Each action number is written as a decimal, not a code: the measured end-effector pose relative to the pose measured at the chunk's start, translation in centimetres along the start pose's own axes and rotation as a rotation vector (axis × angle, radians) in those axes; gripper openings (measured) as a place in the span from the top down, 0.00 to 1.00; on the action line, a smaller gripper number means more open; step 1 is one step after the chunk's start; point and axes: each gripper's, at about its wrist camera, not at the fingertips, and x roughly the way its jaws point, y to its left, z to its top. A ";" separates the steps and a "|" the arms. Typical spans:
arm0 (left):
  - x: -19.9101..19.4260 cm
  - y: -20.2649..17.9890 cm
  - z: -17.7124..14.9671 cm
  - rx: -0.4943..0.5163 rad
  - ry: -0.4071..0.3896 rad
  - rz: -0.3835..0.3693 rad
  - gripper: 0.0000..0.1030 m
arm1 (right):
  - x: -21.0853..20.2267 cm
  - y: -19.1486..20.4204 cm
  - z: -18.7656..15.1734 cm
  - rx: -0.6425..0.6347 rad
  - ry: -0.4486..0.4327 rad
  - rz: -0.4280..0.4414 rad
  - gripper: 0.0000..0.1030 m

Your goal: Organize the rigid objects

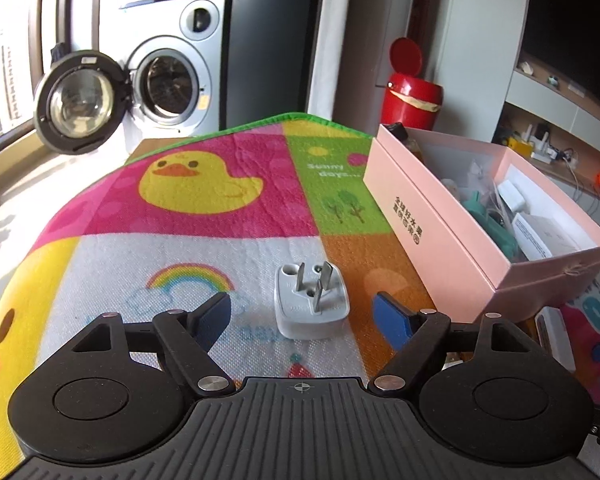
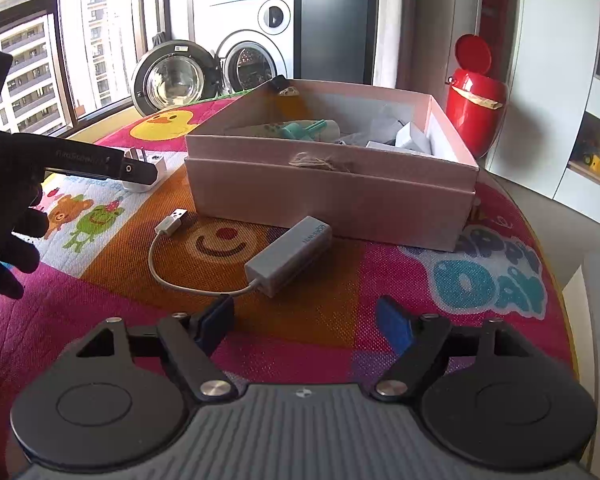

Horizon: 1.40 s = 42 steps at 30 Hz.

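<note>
A table covered by a bright cartoon mat (image 1: 204, 248) carries a white plug adapter (image 1: 311, 304) near the centre, prongs up. At two o'clock sits a pink box (image 1: 432, 232); a grey USB adapter (image 2: 290, 254) lies just before it.

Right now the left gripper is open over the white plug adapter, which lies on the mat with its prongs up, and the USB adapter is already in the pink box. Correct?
Not quite. The USB adapter lies on the mat in front of the pink box, as the right wrist view shows. The left gripper is open over the prongs-up white plug adapter.
</note>
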 end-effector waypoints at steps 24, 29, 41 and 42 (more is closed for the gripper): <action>-3.4 2.2 -3.6 0.064 -0.024 -0.135 0.58 | -0.1 4.9 2.5 -0.138 -0.061 0.177 0.21; -4.5 2.4 -4.5 0.064 -0.028 -0.154 0.58 | 1.7 3.7 3.0 -0.213 -0.012 0.115 0.21; -4.5 2.4 -4.6 0.062 -0.031 -0.151 0.58 | 4.9 1.9 4.8 0.012 0.036 0.186 0.19; -4.5 2.4 -4.6 0.062 -0.032 -0.151 0.58 | 4.9 2.0 4.7 0.000 0.033 0.186 0.19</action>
